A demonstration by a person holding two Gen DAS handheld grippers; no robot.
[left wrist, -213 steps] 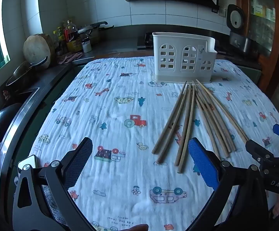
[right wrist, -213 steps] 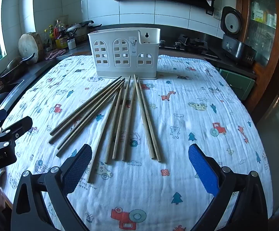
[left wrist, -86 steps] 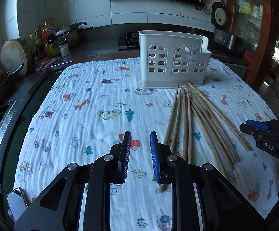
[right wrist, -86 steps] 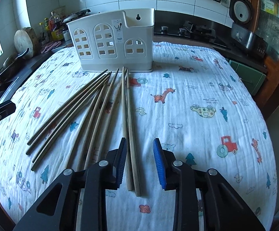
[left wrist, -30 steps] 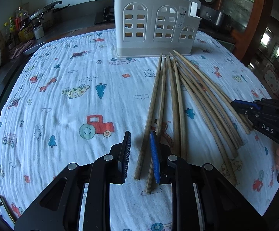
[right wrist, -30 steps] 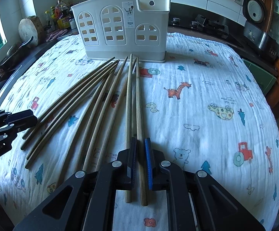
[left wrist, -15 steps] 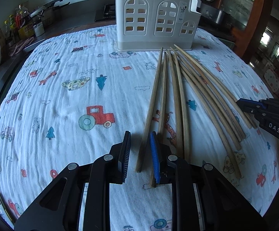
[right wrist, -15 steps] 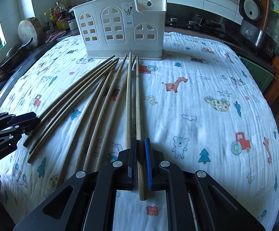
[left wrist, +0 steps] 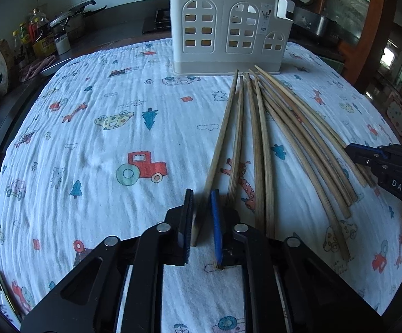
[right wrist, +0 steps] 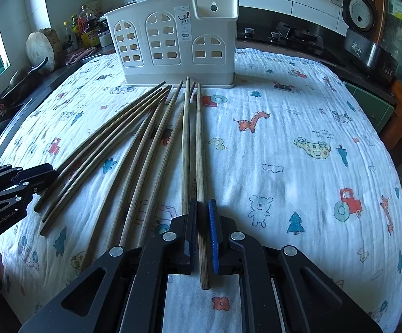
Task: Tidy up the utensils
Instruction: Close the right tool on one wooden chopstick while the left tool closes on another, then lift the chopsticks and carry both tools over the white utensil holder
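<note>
Left wrist view shows the chopsticks (left wrist: 259,149) lying fanned on the printed cloth (left wrist: 95,144) that covers the desk, thin ends toward the far edge, where they nearly meet the foot of the white utensil holder (left wrist: 228,30). The left gripper (left wrist: 202,219) has its fingers (left wrist: 214,222) around the thick end of the leftmost chopstick (left wrist: 220,144); the jaws have just been closing and now stand almost shut with that stick between them, though blur at the pads hides whether they press on it. In the right wrist view the right gripper (right wrist: 202,236) is clamped on the rightmost chopstick (right wrist: 199,149), whose thick end pokes out behind the pads while the rest runs straight toward the holder (right wrist: 173,38). The other sticks (right wrist: 134,149) spread out to its left, toward the left gripper (right wrist: 14,186) near the desk's left edge. Behind the desk's far edge stand bottles (right wrist: 85,27), a round wooden board (right wrist: 44,48) and a rice cooker (right wrist: 363,32).
</note>
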